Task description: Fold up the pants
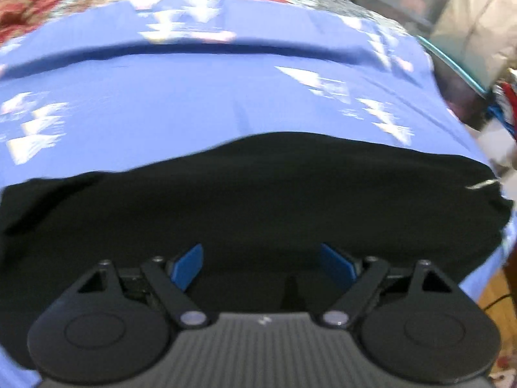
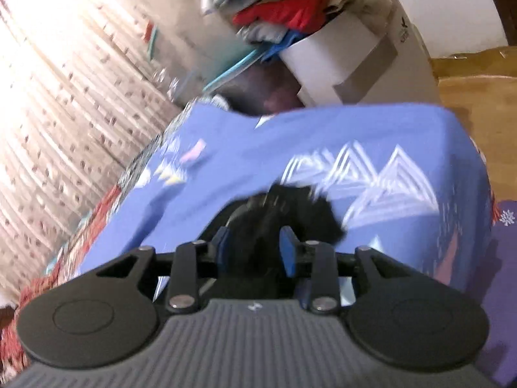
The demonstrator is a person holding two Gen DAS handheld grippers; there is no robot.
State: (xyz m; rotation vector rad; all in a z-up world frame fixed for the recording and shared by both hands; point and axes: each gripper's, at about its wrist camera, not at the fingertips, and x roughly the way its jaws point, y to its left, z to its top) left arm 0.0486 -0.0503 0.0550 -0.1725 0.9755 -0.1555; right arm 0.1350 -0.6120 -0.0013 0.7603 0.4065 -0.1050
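Pants (image 1: pixel 258 200) lie partly folded on the blue sheet (image 1: pixel 161 97); left gripper (image 1: pixel 261 265) gapes empty, right gripper (image 2: pixel 255 249) pinches black cloth at twelve o'clock; folding remains.

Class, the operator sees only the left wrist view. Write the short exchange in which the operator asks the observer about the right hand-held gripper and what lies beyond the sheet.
Operator: My left hand-held gripper stands open over the pants. What is the other one doing?
Observer: The right hand-held gripper appears shut on a bunch of the pants, above the sheet.
Operator: What lies beyond the sheet on that side?
Observer: A white box heaped with clothes.
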